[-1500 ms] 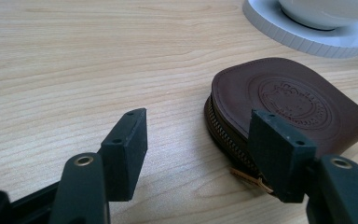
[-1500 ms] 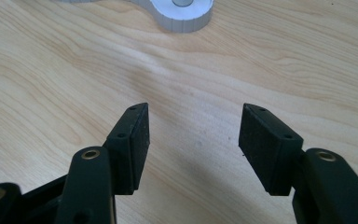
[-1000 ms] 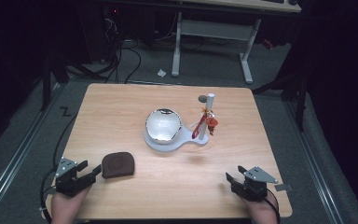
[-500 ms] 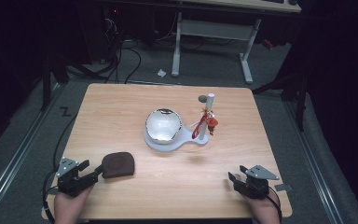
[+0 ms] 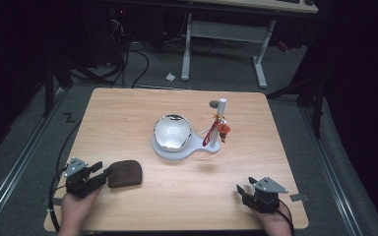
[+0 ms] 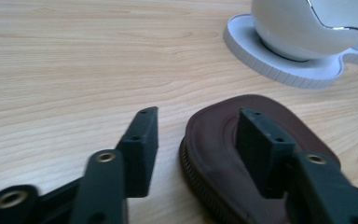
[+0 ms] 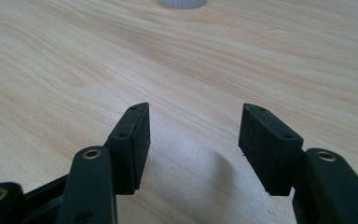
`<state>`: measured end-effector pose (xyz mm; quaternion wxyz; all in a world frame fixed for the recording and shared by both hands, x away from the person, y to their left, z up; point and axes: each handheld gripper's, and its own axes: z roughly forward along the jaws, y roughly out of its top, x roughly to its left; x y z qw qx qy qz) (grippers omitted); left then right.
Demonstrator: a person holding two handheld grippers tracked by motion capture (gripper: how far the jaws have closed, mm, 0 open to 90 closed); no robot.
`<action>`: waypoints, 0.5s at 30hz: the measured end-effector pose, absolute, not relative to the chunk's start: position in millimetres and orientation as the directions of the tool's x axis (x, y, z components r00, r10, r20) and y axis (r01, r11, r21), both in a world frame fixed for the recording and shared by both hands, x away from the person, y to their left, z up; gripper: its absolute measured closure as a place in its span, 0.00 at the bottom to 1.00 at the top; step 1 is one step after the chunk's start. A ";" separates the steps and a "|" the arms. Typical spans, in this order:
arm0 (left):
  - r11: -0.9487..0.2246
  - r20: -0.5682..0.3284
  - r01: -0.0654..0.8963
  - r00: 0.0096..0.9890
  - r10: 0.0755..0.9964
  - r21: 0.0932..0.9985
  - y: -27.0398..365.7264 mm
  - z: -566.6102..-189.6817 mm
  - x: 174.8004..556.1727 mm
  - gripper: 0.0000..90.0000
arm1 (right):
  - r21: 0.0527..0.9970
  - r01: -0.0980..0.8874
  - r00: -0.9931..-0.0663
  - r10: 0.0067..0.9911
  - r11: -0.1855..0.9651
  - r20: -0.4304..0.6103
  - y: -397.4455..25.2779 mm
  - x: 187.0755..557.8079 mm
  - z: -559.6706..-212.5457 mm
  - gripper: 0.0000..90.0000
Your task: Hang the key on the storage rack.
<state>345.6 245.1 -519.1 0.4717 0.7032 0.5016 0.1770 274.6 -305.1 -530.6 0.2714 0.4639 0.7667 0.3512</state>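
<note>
while the left hand-held gripper [image 6: 193, 140] gapes astride the brown pouch [image 6: 242, 154], ungrasped, the right hand-held gripper [image 7: 193, 140] idles open, well off from it.

The desk [image 5: 128, 113] has a light wooden top with rounded corners and it stands on a grey carpet floor [image 5: 24, 147]. Behind it stands a second table with a white metal frame [image 5: 224, 34]. Black cables [image 5: 133, 59] lie on the floor near this frame, and a small white scrap [image 5: 170, 76] lies beside them. The room around is very dark.
</note>
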 end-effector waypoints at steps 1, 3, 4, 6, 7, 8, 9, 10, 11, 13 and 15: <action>-0.054 -0.231 0.550 0.435 0.870 0.834 243.2 -520.3 349.0 0.64 | 0.790 0.524 -0.417 0.905 0.319 -0.088 -306.3 273.2 -530.5 0.49; -0.058 -0.241 0.562 0.444 0.863 0.825 241.1 -522.4 352.0 0.71 | 0.792 0.527 -0.404 0.911 0.307 -0.084 -310.0 270.5 -530.3 0.49; -0.062 -0.243 0.570 0.442 0.863 0.819 240.4 -523.3 352.9 0.74 | 0.793 0.530 -0.397 0.914 0.301 -0.081 -311.2 269.7 -530.0 0.49; -0.057 -0.256 0.593 0.430 0.866 0.803 240.2 -527.1 354.8 0.75 | 0.795 0.529 -0.388 0.918 0.298 -0.086 -313.2 268.3 -529.4 0.49; -0.043 -0.275 0.600 0.428 0.861 0.799 241.5 -527.9 355.1 0.75 | 0.796 0.529 -0.384 0.919 0.296 -0.086 -313.9 267.6 -529.2 0.49; -0.028 -0.297 0.610 0.424 0.856 0.792 242.8 -529.2 355.6 0.76 | 0.796 0.531 -0.380 0.921 0.291 -0.083 -314.1 267.0 -529.1 0.49; -0.009 -0.322 0.620 0.419 0.849 0.785 244.5 -531.0 356.0 0.76 | 0.795 0.533 -0.378 0.922 0.290 -0.083 -314.5 266.4 -529.1 0.49; 0.021 -0.358 0.631 0.412 0.838 0.775 247.0 -533.3 356.4 0.76 | 0.795 0.532 -0.376 0.923 0.290 -0.084 -314.9 266.1 -529.2 0.49; 0.040 -0.388 0.645 0.408 0.827 0.763 249.4 -534.7 357.3 0.76 | 0.795 0.533 -0.375 0.923 0.290 -0.086 -315.5 265.9 -529.4 0.49; 0.059 -0.413 0.655 0.401 0.818 0.753 252.0 -536.1 357.3 0.75 | 0.794 0.536 -0.371 0.925 0.286 -0.082 -316.2 265.9 -529.6 0.49; 0.069 -0.428 0.662 0.398 0.811 0.746 253.6 -536.9 356.8 0.73 | 0.794 0.537 -0.372 0.925 0.285 -0.081 -316.0 266.1 -529.5 0.49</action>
